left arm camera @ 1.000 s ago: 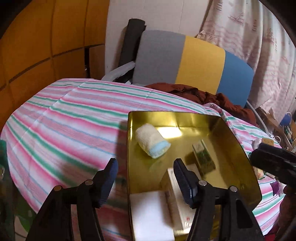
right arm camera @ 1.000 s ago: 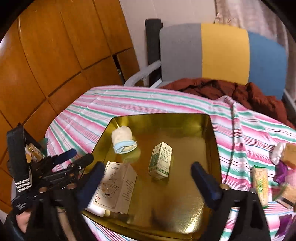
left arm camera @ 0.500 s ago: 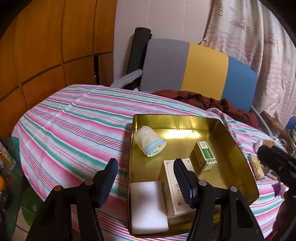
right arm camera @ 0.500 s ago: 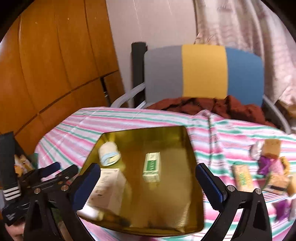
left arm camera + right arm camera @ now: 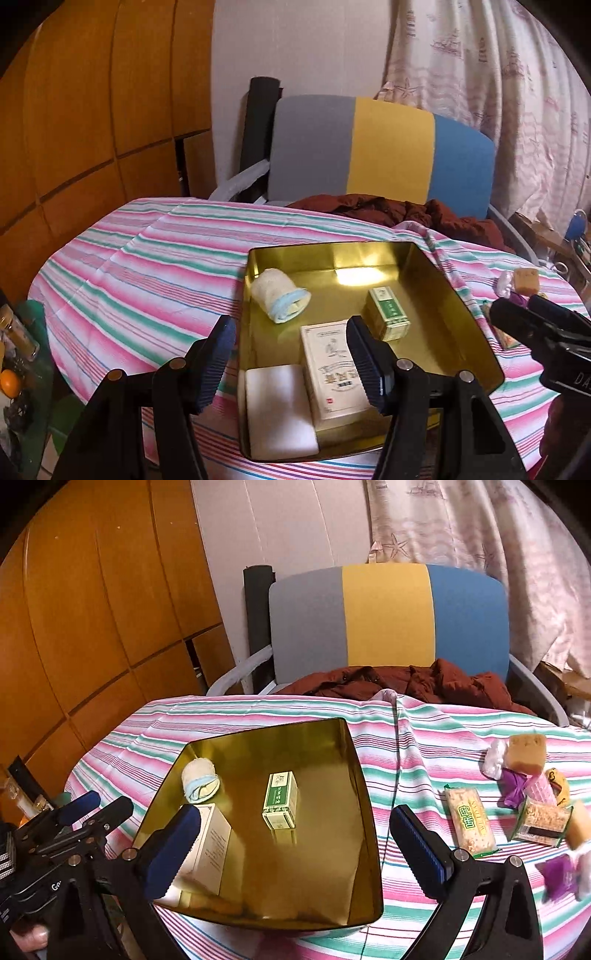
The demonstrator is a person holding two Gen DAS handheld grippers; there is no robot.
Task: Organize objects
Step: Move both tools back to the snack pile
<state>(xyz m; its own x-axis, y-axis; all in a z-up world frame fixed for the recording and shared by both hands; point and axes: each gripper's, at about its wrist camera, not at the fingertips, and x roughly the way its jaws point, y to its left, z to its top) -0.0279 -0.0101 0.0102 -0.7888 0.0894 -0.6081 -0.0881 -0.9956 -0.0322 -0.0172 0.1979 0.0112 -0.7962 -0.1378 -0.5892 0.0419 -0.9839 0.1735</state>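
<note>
A gold metal tray [image 5: 469, 325] [image 5: 364, 797] lies on the striped tablecloth. Inside it are a rolled white-and-blue cloth [image 5: 280, 298] [image 5: 200, 780], a small green box [image 5: 388, 314] [image 5: 280, 800], a larger cream box [image 5: 334, 373] [image 5: 207, 847] and a white foam block [image 5: 279, 413]. My left gripper [image 5: 290, 363] hovers open over the tray's near left rim, holding nothing. Above the tray's near right part my right gripper [image 5: 295, 849] stands wide open and empty. Wrapped snacks [image 5: 469, 821] lie loose on the cloth to the right.
Several more packets and a yellow sponge [image 5: 526, 753] crowd the table's right side. A grey, yellow and blue chair [image 5: 388, 616] with a brown jacket [image 5: 406, 681] stands behind the table. Wooden panels [image 5: 92, 122] fill the left; a curtain [image 5: 498, 85] hangs on the right.
Both grippers have pulled back and up from the tray, so more of the table and room shows. Both stay open and empty; the things in the tray have not moved.
</note>
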